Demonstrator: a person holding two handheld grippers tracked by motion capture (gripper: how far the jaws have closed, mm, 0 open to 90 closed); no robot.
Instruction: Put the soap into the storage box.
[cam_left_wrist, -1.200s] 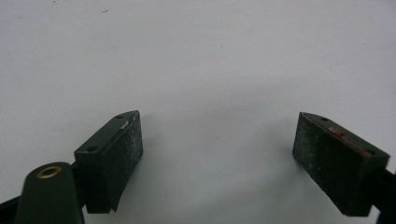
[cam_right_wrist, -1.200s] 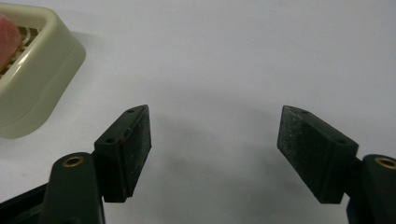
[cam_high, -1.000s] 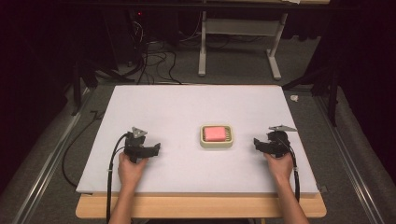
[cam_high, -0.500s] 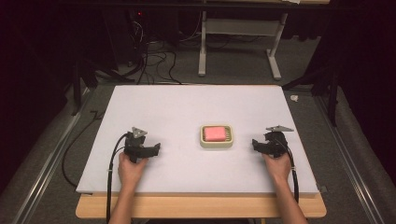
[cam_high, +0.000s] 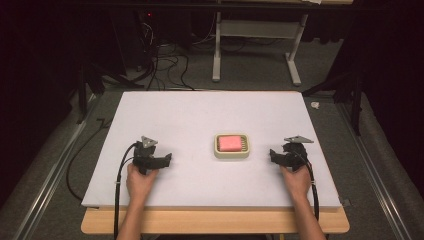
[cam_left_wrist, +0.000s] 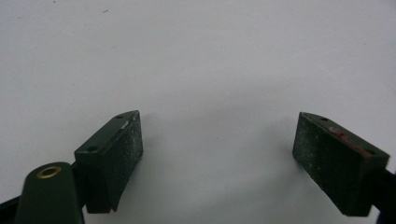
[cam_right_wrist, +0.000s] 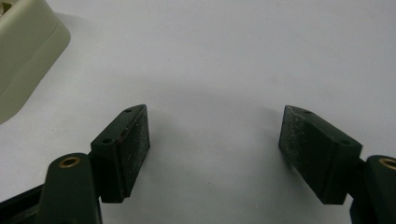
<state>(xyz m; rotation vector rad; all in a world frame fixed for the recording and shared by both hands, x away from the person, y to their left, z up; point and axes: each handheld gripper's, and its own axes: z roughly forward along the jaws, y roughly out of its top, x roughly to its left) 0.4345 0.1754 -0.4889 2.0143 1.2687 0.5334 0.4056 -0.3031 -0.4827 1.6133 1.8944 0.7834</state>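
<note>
work not begun: both tongs, left (cam_high: 162, 161) and right (cam_high: 276, 156), released, beside untouched pink soap (cam_high: 231, 143) in dish (cam_high: 232, 154).

A cream tray (cam_high: 232, 154) holding a pink block (cam_high: 230, 143) lies flat on the white table (cam_high: 210, 115)

A white board (cam_high: 210, 120) lies on a wooden table (cam_high: 215, 221); black cables (cam_high: 165, 65) and a grey stand (cam_high: 255, 45) sit on the floor behind

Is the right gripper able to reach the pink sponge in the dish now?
Probably yes: the right gripper is open, and bare table lies between it and the pink sponge in its dish.
</note>
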